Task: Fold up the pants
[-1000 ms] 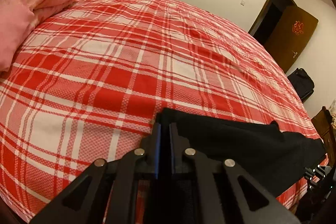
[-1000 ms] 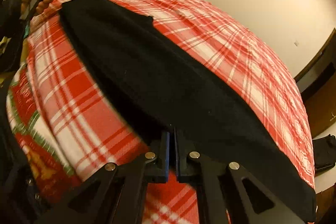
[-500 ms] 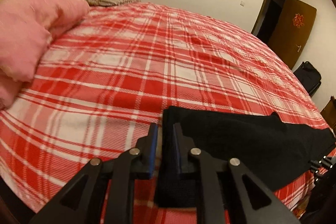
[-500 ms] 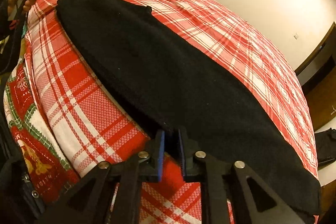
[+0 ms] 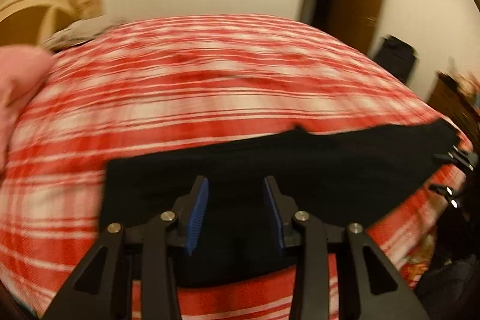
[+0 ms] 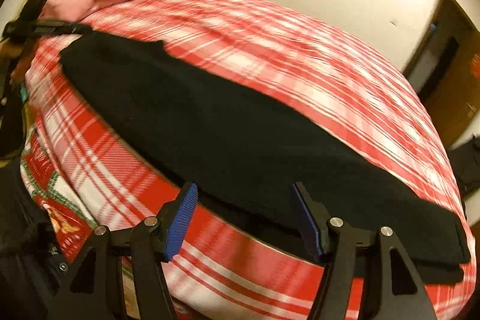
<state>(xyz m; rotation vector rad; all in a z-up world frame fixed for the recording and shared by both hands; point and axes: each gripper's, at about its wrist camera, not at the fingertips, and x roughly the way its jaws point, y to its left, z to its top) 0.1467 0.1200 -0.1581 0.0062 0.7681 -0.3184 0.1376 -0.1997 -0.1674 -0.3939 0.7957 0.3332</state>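
Gripper hardware, both units

Left gripper (image 5: 235, 212) and right gripper (image 6: 244, 219): matte black angular linkage arms, silver round-head pivot screws, triangular cut-outs, and ribbed blue pads (image 6: 180, 221) lining each finger's inner face.

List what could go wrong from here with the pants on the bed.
1. The black pants lie along the near edge of the plaid bedspread; part of them may slide off that side.
2. Both the left gripper and the right gripper are open with nothing held, so a careless regrasp could pinch the bedspread along with the cloth.
3. The lower layer peeks out under the top one near the right gripper, so the next fold may come out uneven.
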